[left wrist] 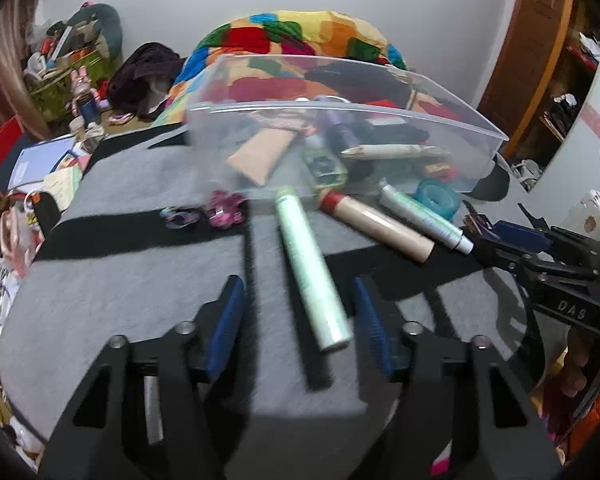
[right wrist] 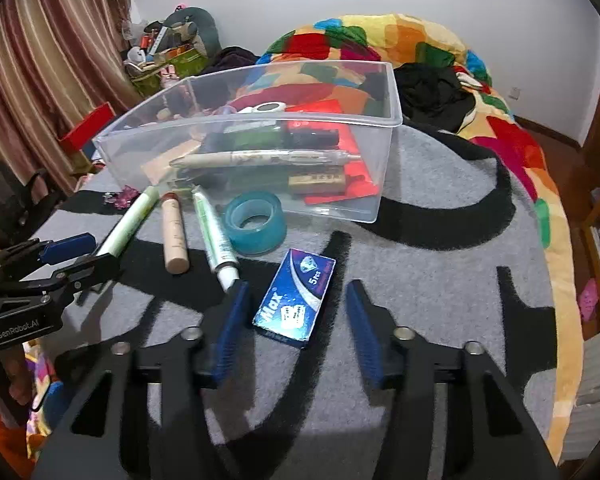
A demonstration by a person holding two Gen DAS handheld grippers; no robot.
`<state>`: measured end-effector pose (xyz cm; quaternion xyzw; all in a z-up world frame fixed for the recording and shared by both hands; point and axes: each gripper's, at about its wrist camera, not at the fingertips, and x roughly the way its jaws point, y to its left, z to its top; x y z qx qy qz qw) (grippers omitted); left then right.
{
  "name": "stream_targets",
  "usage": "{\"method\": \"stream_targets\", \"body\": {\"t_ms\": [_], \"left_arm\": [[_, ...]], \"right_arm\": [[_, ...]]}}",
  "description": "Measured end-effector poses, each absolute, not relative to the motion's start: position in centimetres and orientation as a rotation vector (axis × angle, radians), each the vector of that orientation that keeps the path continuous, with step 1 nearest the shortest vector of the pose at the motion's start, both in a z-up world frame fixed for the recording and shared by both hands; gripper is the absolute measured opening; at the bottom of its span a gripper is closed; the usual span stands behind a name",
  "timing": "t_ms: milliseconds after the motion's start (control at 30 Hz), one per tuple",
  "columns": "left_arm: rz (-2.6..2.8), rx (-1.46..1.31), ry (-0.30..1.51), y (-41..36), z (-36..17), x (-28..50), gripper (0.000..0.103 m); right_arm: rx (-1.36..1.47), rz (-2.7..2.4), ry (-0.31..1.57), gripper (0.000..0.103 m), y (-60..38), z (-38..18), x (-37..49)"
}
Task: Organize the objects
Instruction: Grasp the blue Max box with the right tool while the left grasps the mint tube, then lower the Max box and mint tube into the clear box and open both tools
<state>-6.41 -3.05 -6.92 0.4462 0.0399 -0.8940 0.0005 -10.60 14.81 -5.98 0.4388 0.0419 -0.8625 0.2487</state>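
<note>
Your tools over the grey-and-black blanket

Your left tool stood released around the pale green tube; your right tool was released around the blue Max box, both items lying just before the clear plastic bin.

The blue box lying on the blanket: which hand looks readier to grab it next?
The right. The blue box lies between the open fingers of the right gripper, while the left gripper, also open, is lined up on the pale green tube instead.
</note>
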Motion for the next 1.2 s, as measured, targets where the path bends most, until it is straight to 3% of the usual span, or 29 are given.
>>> {"method": "stream_targets", "body": {"t_ms": [33, 100, 233, 600, 1200], "left_arm": [[-2.811, 1.384, 0.089, -2.5, -7.0, -6.7, 0.045], [-2.814, 1.350, 0.026, -1.7, -7.2, -7.1, 0.031], [-2.834, 1.313, -0.030, -1.1, -7.3, -7.1, 0.015], [-2.892, 1.249, -0.056, -0.8, -5.3, -4.0, 0.015], [-3.047, 0.889, 0.050, -2.2, 4.3, -4.8, 0.015]], "right_arm": [[1.191, -2.357, 0.117, 0.032, 14.9, -6.0, -10.6], [1.188, -2.366, 0.112, 0.025, 15.1, -5.9, -10.6], [1.155, -2.391, 0.102, 0.025, 15.6, -5.4, -10.4], [0.989, -2.417, 0.081, 0.025, 15.1, -1.5, -8.5], [0.778, -2.461, 0.062, 0.025, 13.3, 4.0, -8.5]]}}
